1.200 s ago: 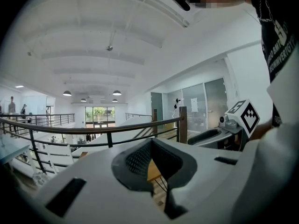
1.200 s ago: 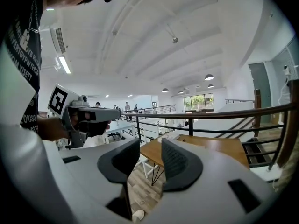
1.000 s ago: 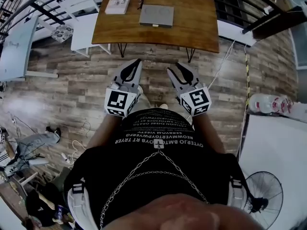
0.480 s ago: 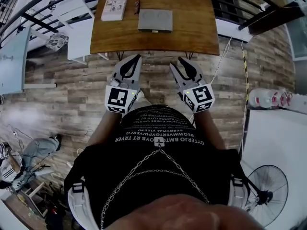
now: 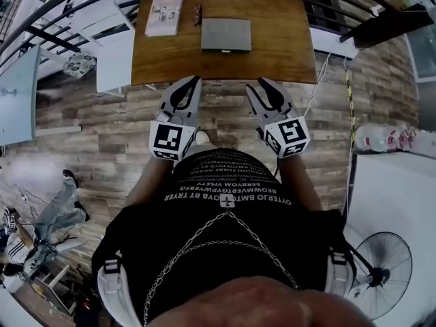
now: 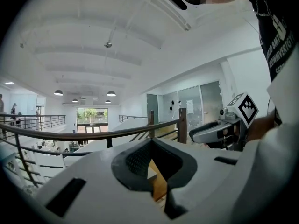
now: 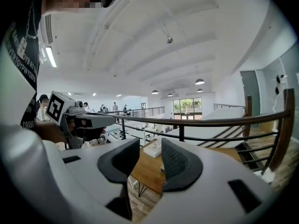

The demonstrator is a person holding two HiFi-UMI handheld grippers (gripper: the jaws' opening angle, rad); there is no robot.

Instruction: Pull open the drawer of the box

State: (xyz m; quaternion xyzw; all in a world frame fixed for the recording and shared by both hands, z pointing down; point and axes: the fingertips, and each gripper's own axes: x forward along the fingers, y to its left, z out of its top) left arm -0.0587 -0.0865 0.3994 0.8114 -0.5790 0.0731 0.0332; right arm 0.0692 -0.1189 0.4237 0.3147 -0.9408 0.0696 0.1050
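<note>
One flat grey box (image 5: 225, 35), rectangular and matte, lies on the far middle of a wooden bench (image 5: 286, 46) with a warm brown grain and rounded corners; from above its drawer cannot be made out. To its left lies a pale booklet (image 5: 164, 15), and between the two is a small dark item (image 5: 197, 11), too small to name. Thin dark legs show under the bench's near edge, and the floor (image 5: 102, 128) is laid in grey-brown planks.

Both grippers are smooth white plastic with dark ribbed pads, and each carries a black-and-white marker cube. The left gripper (image 5: 195, 80) has its fingers drawn narrow, the tips all but meeting, with nothing held. The right gripper (image 5: 256, 83) has its fingers apart and empty, with bench wood showing through the gap. Both are well short of the box, with their tips at the bench's near edge. A dark-topped railing (image 7: 210, 121) runs behind the bench.

A second ago the tips were over bare floor, well short of the bench; the bench now sits closer to the person, and both grippers have moved forward with it
</note>
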